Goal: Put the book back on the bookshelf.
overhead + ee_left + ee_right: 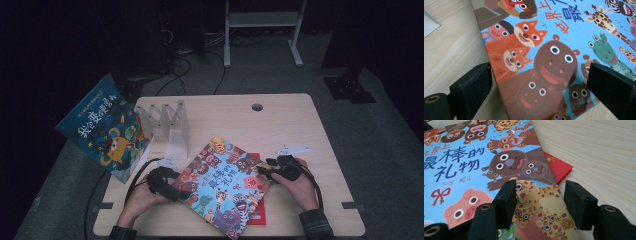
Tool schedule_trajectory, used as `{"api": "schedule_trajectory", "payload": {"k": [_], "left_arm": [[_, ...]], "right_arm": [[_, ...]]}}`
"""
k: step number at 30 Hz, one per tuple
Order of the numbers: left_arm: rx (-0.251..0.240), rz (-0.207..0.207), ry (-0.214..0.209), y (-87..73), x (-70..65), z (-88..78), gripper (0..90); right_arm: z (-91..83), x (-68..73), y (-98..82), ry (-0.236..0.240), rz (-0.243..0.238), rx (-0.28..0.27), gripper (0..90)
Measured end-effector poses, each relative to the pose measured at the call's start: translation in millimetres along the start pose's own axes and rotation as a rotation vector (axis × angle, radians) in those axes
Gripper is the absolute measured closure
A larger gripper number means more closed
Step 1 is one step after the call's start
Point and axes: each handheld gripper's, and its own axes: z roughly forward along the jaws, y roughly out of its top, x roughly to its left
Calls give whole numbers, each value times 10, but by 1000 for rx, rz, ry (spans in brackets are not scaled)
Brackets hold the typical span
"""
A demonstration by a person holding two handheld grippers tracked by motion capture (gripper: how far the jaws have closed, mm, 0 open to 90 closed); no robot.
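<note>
Both tools gape over the animal picture book (223,186); left tool (536,85) straddles its edge, right tool (539,200) its corner

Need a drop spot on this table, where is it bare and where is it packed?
Bare: the far right of the table, between the cable hole and the right edge, and the near right corner. Crowded: the centre under the animal book and red book, and the far left around the clear rack.
</note>
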Motion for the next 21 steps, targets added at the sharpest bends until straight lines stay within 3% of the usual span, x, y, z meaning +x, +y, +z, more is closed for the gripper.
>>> {"api": "schedule_trajectory", "payload": {"k": [5, 8, 15, 21], "left_arm": [[-4, -2, -4, -15, 7, -3, 54], [-4, -4, -4, -17, 7, -3, 54], [-7, -8, -7, -20, 11, -1, 54], [-9, -10, -10, -22, 19, 1, 54]], "right_arm": [[-112, 10, -12, -31, -23, -16, 479], [-269, 38, -30, -52, -31, -32, 574], [-516, 178, -206, -8, -72, 1, 771], [-577, 337, -379, 54, -98, 41, 837]]}}
